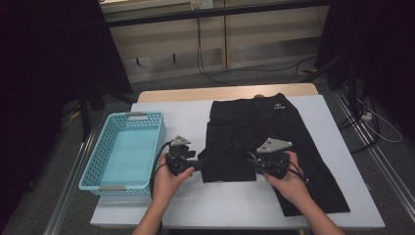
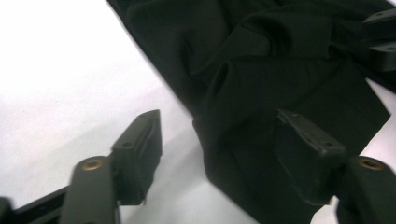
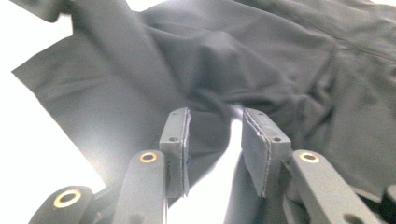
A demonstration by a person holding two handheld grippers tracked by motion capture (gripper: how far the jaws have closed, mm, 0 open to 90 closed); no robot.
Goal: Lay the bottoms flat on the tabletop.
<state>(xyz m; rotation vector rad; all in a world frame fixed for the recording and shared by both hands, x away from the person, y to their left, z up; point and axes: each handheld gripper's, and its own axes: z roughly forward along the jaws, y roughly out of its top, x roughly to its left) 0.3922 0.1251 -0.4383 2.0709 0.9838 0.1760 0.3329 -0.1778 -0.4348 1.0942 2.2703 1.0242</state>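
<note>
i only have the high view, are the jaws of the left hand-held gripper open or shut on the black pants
Observer: Open. In the left gripper view the left hand-held gripper has its jaws wide apart, straddling the edge of the black pants.
Operator: and the right one
Observer: The right hand-held gripper is open too, jaws parted with a fold of cloth just ahead of them.
Operator: is it pinching anything
Observer: No, white table shows through the gap between its jaws.
</note>
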